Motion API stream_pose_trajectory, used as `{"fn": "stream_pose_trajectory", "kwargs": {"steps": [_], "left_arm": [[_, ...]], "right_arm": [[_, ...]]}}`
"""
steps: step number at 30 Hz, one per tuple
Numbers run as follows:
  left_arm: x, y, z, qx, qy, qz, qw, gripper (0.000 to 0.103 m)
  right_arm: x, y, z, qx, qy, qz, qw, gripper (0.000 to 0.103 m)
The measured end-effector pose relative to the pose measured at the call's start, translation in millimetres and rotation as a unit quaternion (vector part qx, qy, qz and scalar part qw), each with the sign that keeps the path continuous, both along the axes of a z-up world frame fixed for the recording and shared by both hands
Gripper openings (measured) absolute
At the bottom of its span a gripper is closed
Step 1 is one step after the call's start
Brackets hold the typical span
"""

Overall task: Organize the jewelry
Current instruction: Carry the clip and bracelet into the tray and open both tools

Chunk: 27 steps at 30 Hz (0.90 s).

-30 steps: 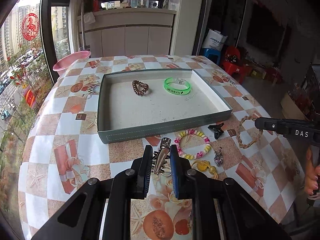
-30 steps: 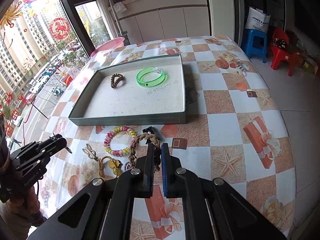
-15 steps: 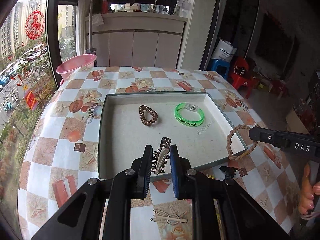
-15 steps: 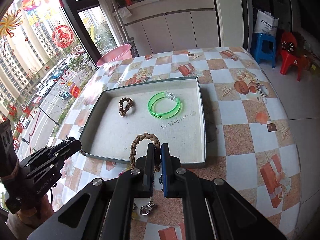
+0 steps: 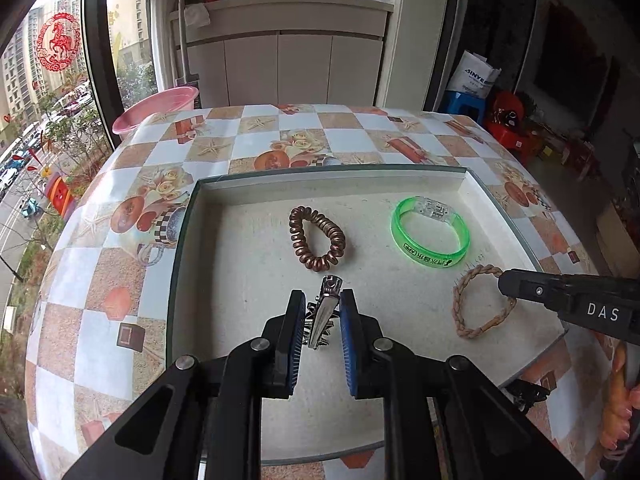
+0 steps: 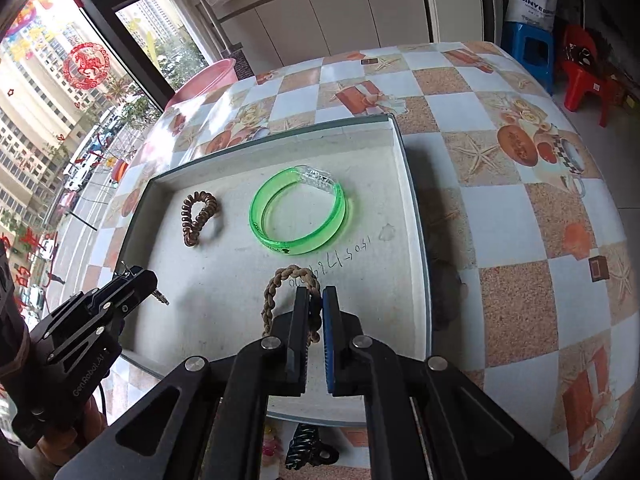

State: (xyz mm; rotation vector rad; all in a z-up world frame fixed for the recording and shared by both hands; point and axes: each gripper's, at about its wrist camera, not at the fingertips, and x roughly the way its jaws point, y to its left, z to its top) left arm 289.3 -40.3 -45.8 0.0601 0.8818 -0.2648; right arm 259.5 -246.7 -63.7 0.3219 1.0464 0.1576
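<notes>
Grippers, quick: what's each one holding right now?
Left gripper: shut on the metal hair clip, over the tray.
Right gripper: shut on the braided bracelet, over the tray too.

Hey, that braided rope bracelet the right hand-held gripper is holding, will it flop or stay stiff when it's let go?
The braided bracelet is woven cord and hangs in an uneven oval, so it is probably floppy. It looks light and should settle flat in the tray rather than roll. The rough weave likely resists sliding.
</notes>
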Motion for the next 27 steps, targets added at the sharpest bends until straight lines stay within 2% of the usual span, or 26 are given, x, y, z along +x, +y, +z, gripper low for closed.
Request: {"fn": "stream_pose_trajectory", "kwargs": {"steps": [13,17,20,21,23,24,27], "left_arm": [[27,-10,-28,0.041,0.018,0.017,0.9988,0.031],[29,-11,-27,0.043,0.02,0.02,0.9987,0.031],[28,-12,-26,0.056,0.017,0.027,0.9979,0.031],[26,-12,-24,0.058,0.012,0.031,0.9978,0.031],[24,-11,-20,0.058,0.002,0.036,0.9977,0.031],[23,-11,-19,0.057,0.001,0.035,0.9977,0.031],[21,-12,-15,0.059,-0.001,0.03,0.9978,0.031]], "right_arm": [[34,1,-17,-0.056,-0.003,-0.011,0.998,0.007],[32,10,-16,-0.087,-0.011,0.002,0.996,0.007],[32,11,-15,-0.089,-0.01,0.005,0.996,0.01],[33,10,-15,-0.082,-0.008,0.006,0.997,0.015],[32,8,-14,-0.068,-0.007,0.002,0.998,0.032],[31,7,-13,-0.065,-0.01,0.0,0.998,0.045],[27,8,-8,-0.062,-0.021,0.002,0.998,0.048]]}}
